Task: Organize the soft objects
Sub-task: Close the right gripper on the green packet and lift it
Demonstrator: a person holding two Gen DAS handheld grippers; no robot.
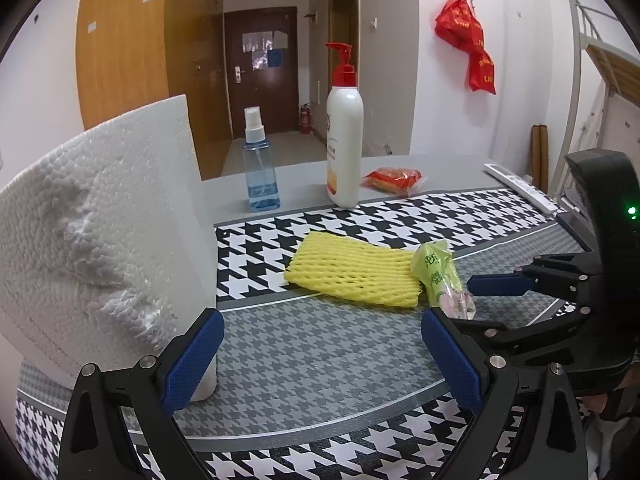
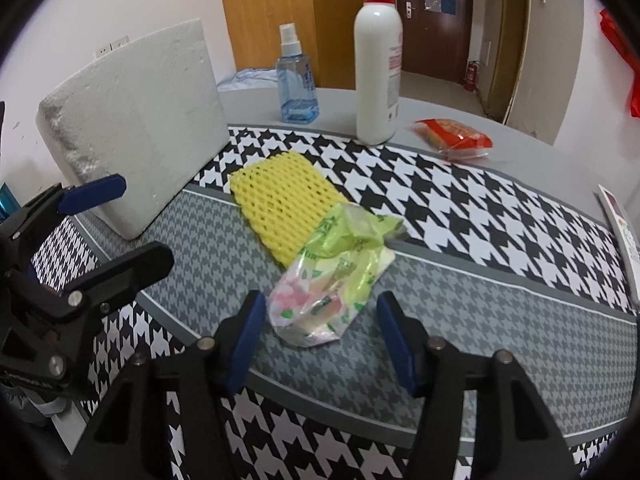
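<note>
1. Tissue pack [image 1: 438, 276], left wrist view: soft green-and-pink plastic pack lying on the grey houndstooth band of the surface [image 1: 320, 352], its far end touching or overlapping the right end of the yellow foam net sleeve [image 1: 352, 270].
2. Same view: left gripper [image 1: 324, 360] is released, jaws wide, nothing between them. Its left pad sits just at the lower edge of the white styrofoam block [image 1: 100, 232]; cannot tell if it touches.
3. Same view: right gripper [image 1: 460, 300] comes in from the right with one finger on each side of the pack's near end.
4. Behind, well apart: blue spray bottle [image 1: 260, 168], white pump bottle [image 1: 344, 132], red snack packet [image 1: 394, 179].
5. Right wrist view: tissue pack [image 2: 332, 280] lies crumpled between the right gripper's [image 2: 322, 336] fingers, near end level with the pads. Jaws half closed, gaps visible on both sides, so not grasping yet.
6. Same view: foam net sleeve [image 2: 280, 204] sits beyond the pack, styrofoam block [image 2: 136, 128] stands tilted at left, left gripper [image 2: 96, 232] near its base.
7. Handling, my read: pack is light, squashy, with slick film. It will deform and may slide out. Grab across the middle of the body, not the loose crinkled end. Foam sleeve is very light and may drag along if the pack overlaps it.
</note>
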